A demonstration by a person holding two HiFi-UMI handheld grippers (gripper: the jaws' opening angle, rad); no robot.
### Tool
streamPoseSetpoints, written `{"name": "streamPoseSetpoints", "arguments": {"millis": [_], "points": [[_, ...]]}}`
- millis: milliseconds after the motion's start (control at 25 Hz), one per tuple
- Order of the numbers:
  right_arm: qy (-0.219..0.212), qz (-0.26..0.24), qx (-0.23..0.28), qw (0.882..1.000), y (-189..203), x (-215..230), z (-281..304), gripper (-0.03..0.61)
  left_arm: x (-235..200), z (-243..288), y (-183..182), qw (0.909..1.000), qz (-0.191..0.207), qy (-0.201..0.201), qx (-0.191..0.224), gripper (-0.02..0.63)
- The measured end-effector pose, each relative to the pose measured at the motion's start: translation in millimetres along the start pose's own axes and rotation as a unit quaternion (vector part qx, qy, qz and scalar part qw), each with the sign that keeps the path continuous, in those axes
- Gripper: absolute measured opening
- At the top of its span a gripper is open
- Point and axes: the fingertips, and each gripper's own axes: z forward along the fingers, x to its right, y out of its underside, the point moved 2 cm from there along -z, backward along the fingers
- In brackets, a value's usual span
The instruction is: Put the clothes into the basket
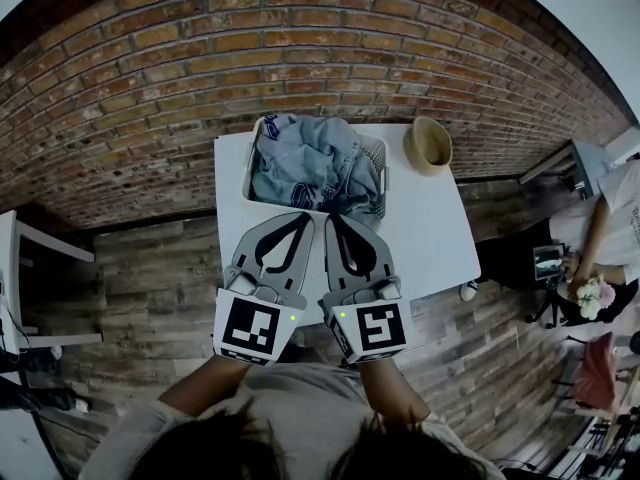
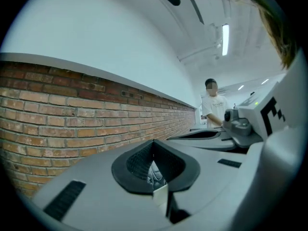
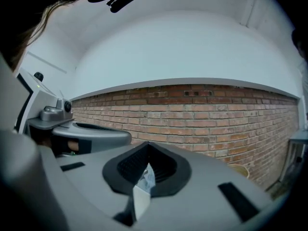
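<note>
In the head view, a heap of grey-blue clothes fills a white basket at the far side of a white table. My left gripper and right gripper hover side by side over the table's near half. Their tips point at the basket's near rim. Both are shut with nothing between the jaws. The left gripper in its own view has its jaws pressed together, and a brick wall lies beyond. The right gripper looks the same in its view. A sliver of cloth shows through each jaw opening.
A round wicker bowl sits at the table's far right corner. A brick wall runs behind the table. White furniture stands at the left. A person is off to the right beside a desk.
</note>
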Motion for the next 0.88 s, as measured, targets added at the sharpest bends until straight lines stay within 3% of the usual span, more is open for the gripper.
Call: {"name": "streamPoseSetpoints", "arguments": {"millis": [880], "points": [[0.008,0.011,-0.021,1.000,14.5,-22.1,-40.8,0.006,21.1,-32.3,17.1,0.9989,-0.039,0.012,-0.022,0.008]]}}
